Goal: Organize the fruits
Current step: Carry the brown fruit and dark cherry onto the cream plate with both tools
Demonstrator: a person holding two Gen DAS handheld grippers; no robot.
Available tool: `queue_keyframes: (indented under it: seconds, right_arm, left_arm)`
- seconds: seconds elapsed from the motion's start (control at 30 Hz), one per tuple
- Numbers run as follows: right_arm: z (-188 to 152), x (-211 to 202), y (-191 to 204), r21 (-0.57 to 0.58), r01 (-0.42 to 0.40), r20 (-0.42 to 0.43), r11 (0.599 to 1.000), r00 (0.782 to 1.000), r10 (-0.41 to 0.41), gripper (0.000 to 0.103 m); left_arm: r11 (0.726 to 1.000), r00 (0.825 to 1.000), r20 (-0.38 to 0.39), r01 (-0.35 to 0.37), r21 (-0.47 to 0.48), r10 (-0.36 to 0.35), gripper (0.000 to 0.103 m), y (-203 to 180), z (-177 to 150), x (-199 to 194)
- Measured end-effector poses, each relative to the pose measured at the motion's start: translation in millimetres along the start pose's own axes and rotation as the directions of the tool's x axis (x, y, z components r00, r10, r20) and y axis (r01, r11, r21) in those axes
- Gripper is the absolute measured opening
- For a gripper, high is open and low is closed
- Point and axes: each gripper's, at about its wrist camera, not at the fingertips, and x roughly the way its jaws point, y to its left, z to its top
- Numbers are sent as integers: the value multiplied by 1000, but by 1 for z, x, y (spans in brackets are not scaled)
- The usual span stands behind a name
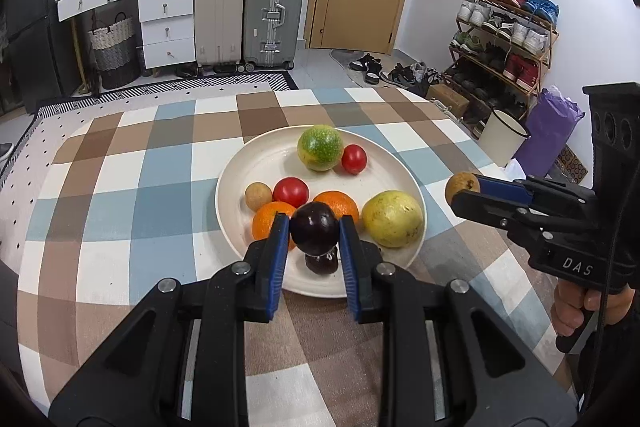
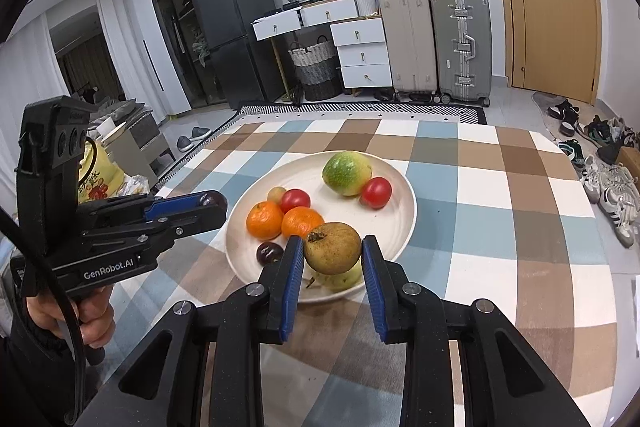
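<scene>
A white plate (image 1: 240, 179) on the checked tablecloth holds a green-yellow round fruit (image 1: 320, 147), two red tomatoes (image 1: 291, 191), two oranges (image 1: 273, 221), a small brown fruit (image 1: 258, 196), a yellow-green fruit (image 1: 393, 218) and a dark plum (image 1: 321, 264). My left gripper (image 1: 314, 223) is shut on a second dark plum (image 1: 314, 235), lifted just above the plate's near edge. My right gripper (image 2: 333, 245) is shut on a brown rough-skinned fruit (image 2: 332, 247) above the plate's (image 2: 400, 227) near right part. Each gripper also shows in the other's view: the right gripper (image 1: 464, 193) and the left gripper (image 2: 212, 205).
The table (image 2: 500, 187) has bare cloth around the plate on all sides. Beyond its far edge stand suitcases (image 1: 274, 15), white drawers (image 1: 166, 27) and a door. A shoe rack (image 1: 504, 39) and a white bin (image 1: 502, 137) stand off the right edge. A person's hand (image 2: 94, 319) grips the left tool.
</scene>
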Motion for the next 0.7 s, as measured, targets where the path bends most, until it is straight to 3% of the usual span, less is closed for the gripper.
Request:
queue_keyframes:
  seconds: [0.7]
  right_arm:
    - [19, 49, -28, 64, 8, -17, 998, 1000, -7, 30]
  left_arm:
    - [1000, 1000, -23, 17, 18, -17, 22, -9, 32, 60]
